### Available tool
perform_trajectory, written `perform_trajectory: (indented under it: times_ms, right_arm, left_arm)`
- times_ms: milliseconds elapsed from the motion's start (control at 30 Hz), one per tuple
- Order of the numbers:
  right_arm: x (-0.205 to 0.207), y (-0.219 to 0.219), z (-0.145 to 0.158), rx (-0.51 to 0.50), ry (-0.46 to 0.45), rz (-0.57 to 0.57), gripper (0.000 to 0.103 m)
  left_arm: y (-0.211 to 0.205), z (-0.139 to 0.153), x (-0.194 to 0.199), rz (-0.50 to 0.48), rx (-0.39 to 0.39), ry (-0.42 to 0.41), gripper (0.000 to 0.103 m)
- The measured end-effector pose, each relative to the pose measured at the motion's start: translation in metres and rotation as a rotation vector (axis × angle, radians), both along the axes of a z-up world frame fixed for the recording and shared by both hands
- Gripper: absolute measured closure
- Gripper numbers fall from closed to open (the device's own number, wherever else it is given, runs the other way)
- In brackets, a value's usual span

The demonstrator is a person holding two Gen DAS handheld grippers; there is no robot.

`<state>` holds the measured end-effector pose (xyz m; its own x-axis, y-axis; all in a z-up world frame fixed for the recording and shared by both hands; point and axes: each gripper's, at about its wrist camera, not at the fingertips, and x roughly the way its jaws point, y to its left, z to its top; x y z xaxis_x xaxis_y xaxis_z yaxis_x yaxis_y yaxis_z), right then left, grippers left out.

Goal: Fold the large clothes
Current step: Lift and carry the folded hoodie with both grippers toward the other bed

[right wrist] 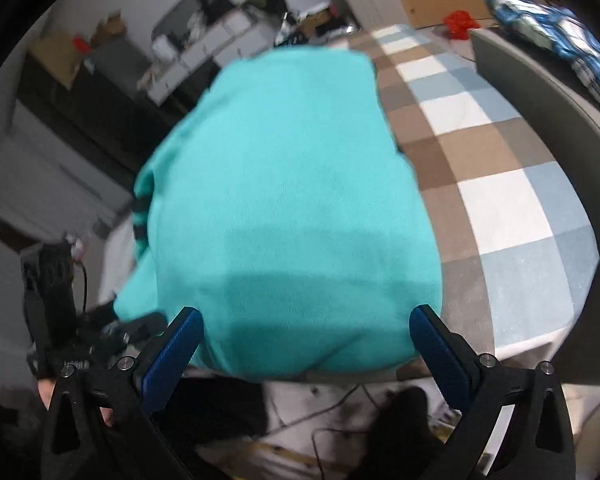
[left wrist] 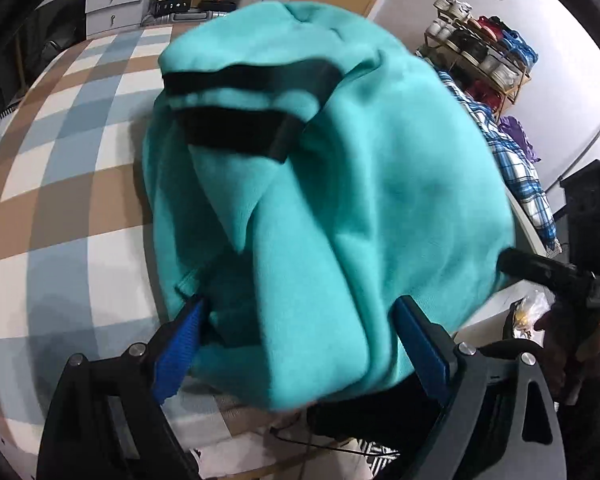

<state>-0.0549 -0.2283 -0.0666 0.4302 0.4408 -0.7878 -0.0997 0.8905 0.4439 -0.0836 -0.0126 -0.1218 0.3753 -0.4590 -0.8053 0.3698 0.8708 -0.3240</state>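
Observation:
A teal garment (left wrist: pixel 332 184) with black stripes lies folded in a bundle on the checked cloth (left wrist: pixel 60 184). My left gripper (left wrist: pixel 300 328) is open, its blue pads (left wrist: pixel 180 344) on either side of the garment's near edge. In the right wrist view the same teal garment (right wrist: pixel 296 208) fills the middle, smooth side up. My right gripper (right wrist: pixel 306 340) is open too, its pads (right wrist: pixel 440 352) spread wide at the near edge of the cloth. The right gripper also shows at the right of the left wrist view (left wrist: pixel 580 264). I cannot tell whether either gripper touches the fabric.
A blue plaid shirt (left wrist: pixel 512 160) lies to the right of the garment, also in the right wrist view (right wrist: pixel 560 36). A shoe rack (left wrist: pixel 480 52) stands at the wall. White drawers (left wrist: pixel 112 0) and clutter stand behind. Cables lie on the floor below (right wrist: pixel 340 432).

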Motion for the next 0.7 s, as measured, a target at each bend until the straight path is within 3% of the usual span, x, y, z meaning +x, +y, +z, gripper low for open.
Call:
perform_trajectory:
  times_ms: [100, 167, 233, 367, 567, 700]
  right_arm:
    - [0.007, 0.011, -0.005, -0.091, 0.023, 0.060, 0.000]
    - [0.008, 0.006, 0.005, -0.075, 0.022, 0.093, 0.000]
    - [0.008, -0.015, 0.018, 0.024, 0.006, 0.056, 0.000]
    - [0.016, -0.072, 0.026, 0.260, -0.083, -0.067, 0.000]
    - [0.088, -0.082, -0.027, 0.430, 0.109, -0.042, 0.000]
    - [0.117, -0.081, -0.044, 0.568, 0.172, -0.013, 0.000]
  left_arm:
    - [-0.002, 0.004, 0.003, -0.018, 0.013, 0.006, 0.009]
    - [0.006, 0.014, 0.008, -0.004, -0.038, 0.039, 0.009]
    - [0.020, 0.030, 0.009, 0.024, -0.109, 0.039, 0.009]
    - [0.035, 0.043, 0.027, 0.053, -0.124, 0.029, 0.009]
    - [0.058, 0.004, 0.080, 0.155, -0.397, 0.304, 0.009]
    - [0.050, -0.010, 0.092, 0.132, -0.412, 0.345, 0.005]
